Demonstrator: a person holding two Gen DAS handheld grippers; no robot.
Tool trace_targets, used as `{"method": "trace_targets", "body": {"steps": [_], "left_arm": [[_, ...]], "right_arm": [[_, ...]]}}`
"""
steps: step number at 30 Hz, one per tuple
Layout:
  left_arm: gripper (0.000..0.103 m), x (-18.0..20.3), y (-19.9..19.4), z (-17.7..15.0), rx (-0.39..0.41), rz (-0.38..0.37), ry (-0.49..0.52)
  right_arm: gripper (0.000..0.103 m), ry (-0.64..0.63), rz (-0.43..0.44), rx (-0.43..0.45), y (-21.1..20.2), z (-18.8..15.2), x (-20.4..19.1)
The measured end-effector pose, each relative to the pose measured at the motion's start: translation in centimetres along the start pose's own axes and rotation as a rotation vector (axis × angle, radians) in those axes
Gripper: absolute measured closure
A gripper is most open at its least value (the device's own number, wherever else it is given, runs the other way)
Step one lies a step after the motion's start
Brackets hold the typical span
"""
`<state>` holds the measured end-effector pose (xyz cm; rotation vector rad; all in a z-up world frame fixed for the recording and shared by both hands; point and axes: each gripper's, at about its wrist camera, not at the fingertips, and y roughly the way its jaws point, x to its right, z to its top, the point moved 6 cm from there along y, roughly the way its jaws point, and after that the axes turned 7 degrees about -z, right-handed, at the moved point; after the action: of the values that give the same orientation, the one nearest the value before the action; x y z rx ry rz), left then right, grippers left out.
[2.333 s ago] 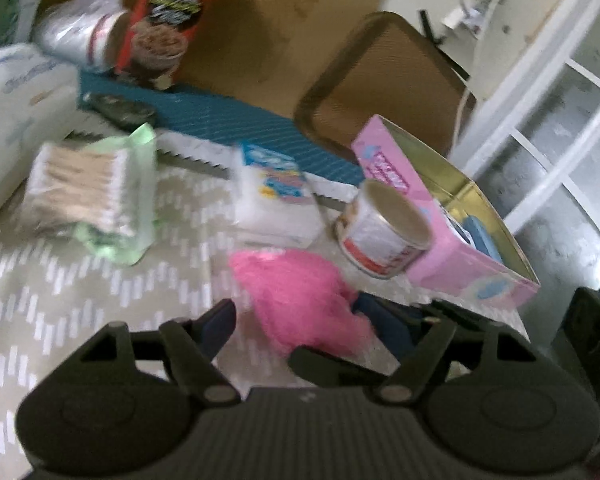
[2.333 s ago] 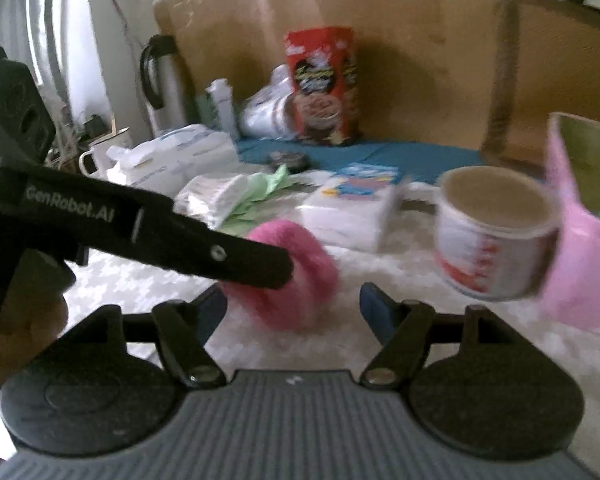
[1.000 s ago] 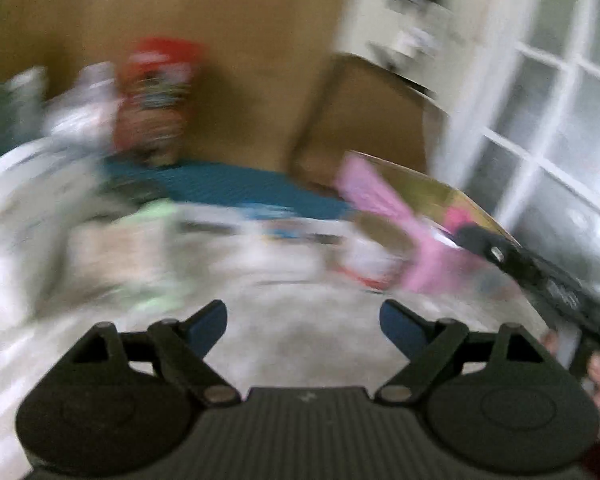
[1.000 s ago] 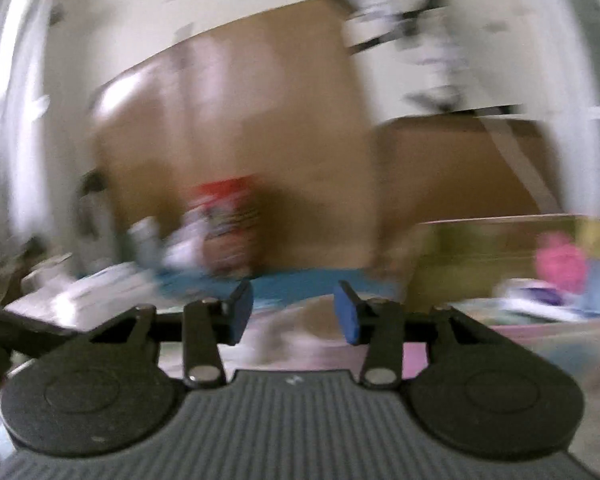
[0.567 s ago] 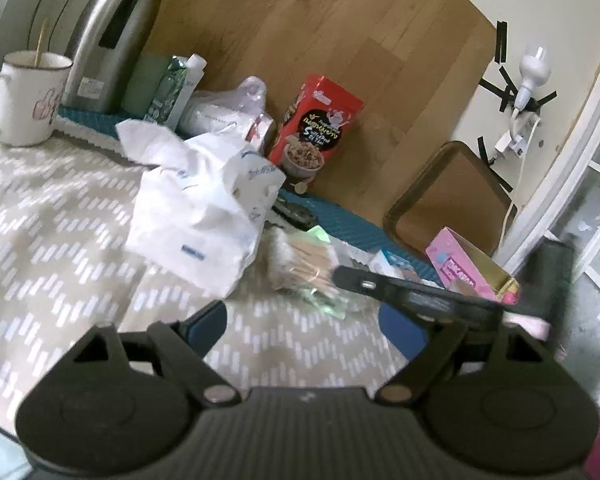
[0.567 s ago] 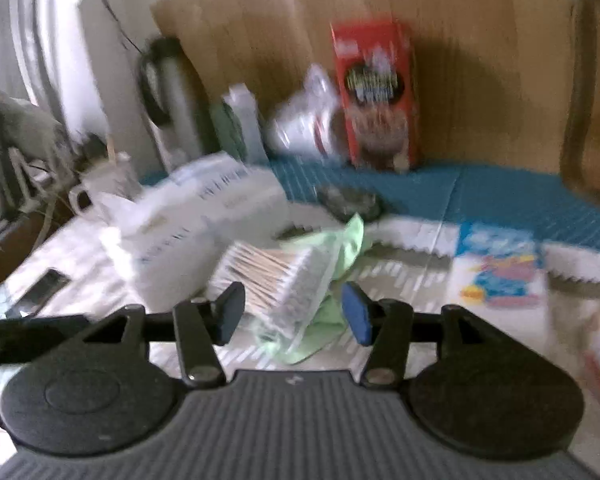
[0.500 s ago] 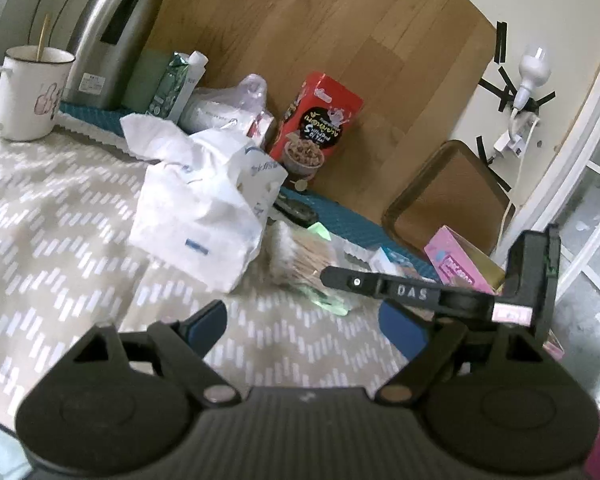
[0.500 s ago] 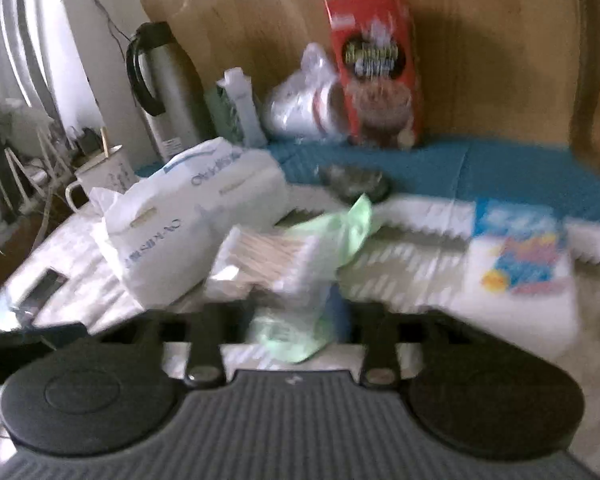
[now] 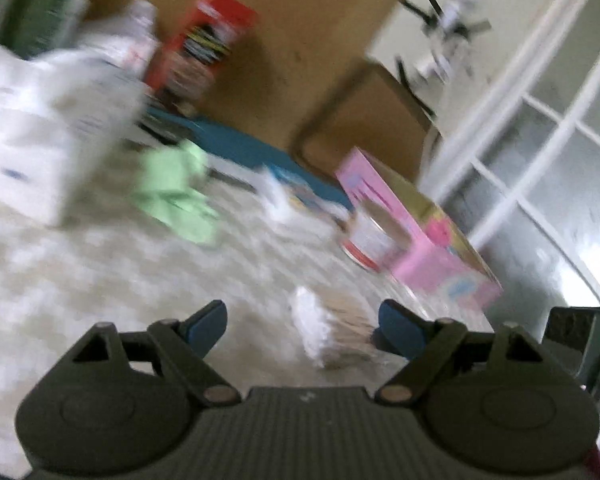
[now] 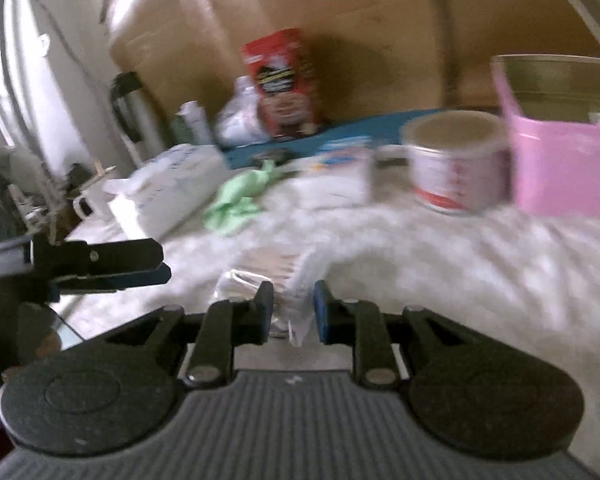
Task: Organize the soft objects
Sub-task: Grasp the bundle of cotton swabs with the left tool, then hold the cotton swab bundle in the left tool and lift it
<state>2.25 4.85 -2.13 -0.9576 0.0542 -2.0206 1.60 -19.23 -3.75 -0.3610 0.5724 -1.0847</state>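
Note:
Both views are blurred by motion. My right gripper (image 10: 291, 312) is shut on a clear bag of cotton swabs (image 10: 276, 270), held just above the patterned cloth. The same bag (image 9: 324, 326) lies between the fingers of my left gripper (image 9: 300, 322), which is open and empty. The left gripper (image 10: 100, 266) also shows at the left of the right wrist view. The pink box (image 9: 424, 236) (image 10: 564, 168) stands open at the right, with a pink fluffy item (image 9: 442, 232) inside. A green cloth (image 9: 172, 196) (image 10: 236, 200) lies further back.
A white and red tub (image 10: 456, 164) (image 9: 366, 242) leans against the pink box. A flat white packet (image 10: 340, 176), a large white tissue pack (image 9: 40, 136) (image 10: 176, 196), a red cereal box (image 10: 284, 84) and a thermos (image 10: 130, 112) stand behind.
My right gripper has closed on the bag of cotton swabs and pulled it off the green cloth toward the front. My left gripper swung right, toward the pink box.

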Motion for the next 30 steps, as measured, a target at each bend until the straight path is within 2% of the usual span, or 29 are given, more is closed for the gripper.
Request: {"method": "trace_targets", "body": {"steps": [3,5,11,16,19,24,25,26,29,30], "left_arm": [[0.019,2.3,2.4,-1.2,-0.078,-0.027,0.03],[0.019,3.6,3.5,-1.8,-0.118,-0.021,0.059],[0.022,5.7,5.3,-2.4,-0.174,0.091,0.125],[0.023,7.1,6.6,-2.6,-0.206,0.218,0.221],[0.024,7.1,7.3,-2.8,-0.23,0.245,0.217],[0.033,6.9,8.1,-3.2,-0.258,0.268,0.216],[0.037,6.9,8.1,-3.2,-0.257,0.273,0.219],[0.041,6.9,8.2,-3.2,-0.258,0.274,0.225],[0.044,7.0,8.3,-3.2,-0.264,0.258,0.22],[0.044,7.1,8.3,-3.2,-0.265,0.259,0.219]], "right_arm": [[0.065,-0.023,-0.013,0.022,-1.0,-0.8,0.8],[0.054,-0.067,-0.013,0.04,-1.4,-1.1,0.7],[0.046,-0.219,-0.062,0.067,-0.7,-2.1,-0.4],[0.046,-0.269,-0.081,0.076,0.1,-2.1,-0.7],[0.046,-0.279,-0.085,0.072,0.3,-2.3,-0.4],[0.046,-0.319,-0.097,0.097,0.3,-2.6,-0.8],[0.049,-0.316,-0.092,0.1,0.4,-2.6,-0.8],[0.056,-0.313,-0.086,0.101,0.3,-2.7,-0.9],[0.066,-0.324,-0.082,0.114,0.1,-2.8,-1.1],[0.067,-0.327,-0.085,0.117,0.1,-2.8,-1.2]]}}
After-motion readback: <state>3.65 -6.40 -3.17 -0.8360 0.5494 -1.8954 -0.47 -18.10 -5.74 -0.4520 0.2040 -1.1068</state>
